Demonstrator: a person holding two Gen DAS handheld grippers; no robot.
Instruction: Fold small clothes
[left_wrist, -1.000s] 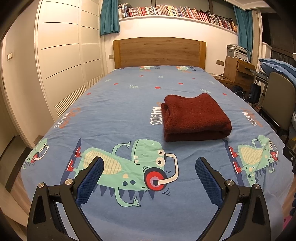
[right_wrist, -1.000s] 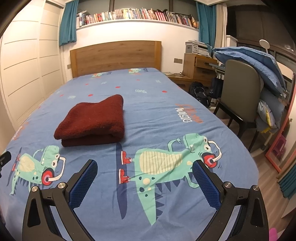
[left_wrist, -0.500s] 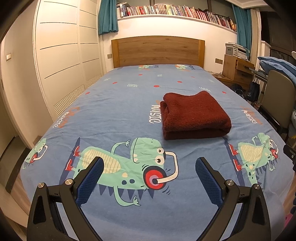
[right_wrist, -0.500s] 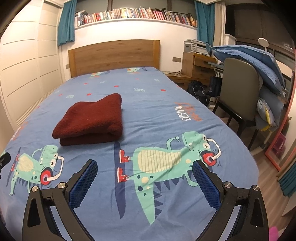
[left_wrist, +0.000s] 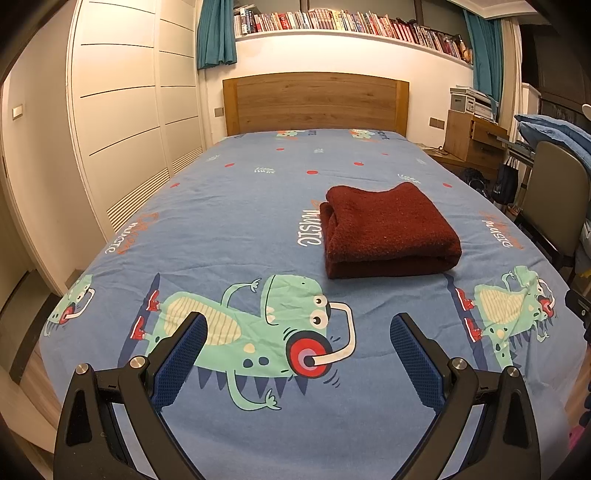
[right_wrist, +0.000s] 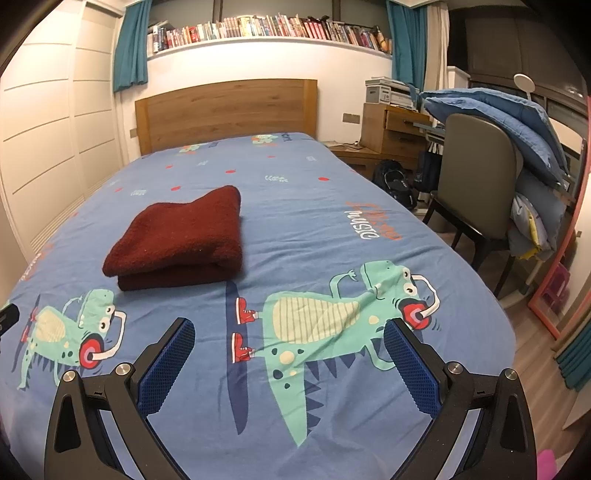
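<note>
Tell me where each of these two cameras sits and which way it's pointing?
Left wrist view: sits on the left gripper, looking up the bed toward the headboard; its two open blue-padded fingers show.
Right wrist view: sits on the right gripper, facing the same way, further right toward the chair; its open fingers show.
Shared: the bed, the headboard and the folded dark red garment.

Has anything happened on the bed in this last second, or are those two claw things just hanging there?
Almost nothing. Both views shift only slightly, so the hand-held tools drifted a touch. Nothing was grasped or released. The left gripper and right gripper stay open and empty above the dinosaur sheet, and the folded maroon garment lies just as it did.
</note>
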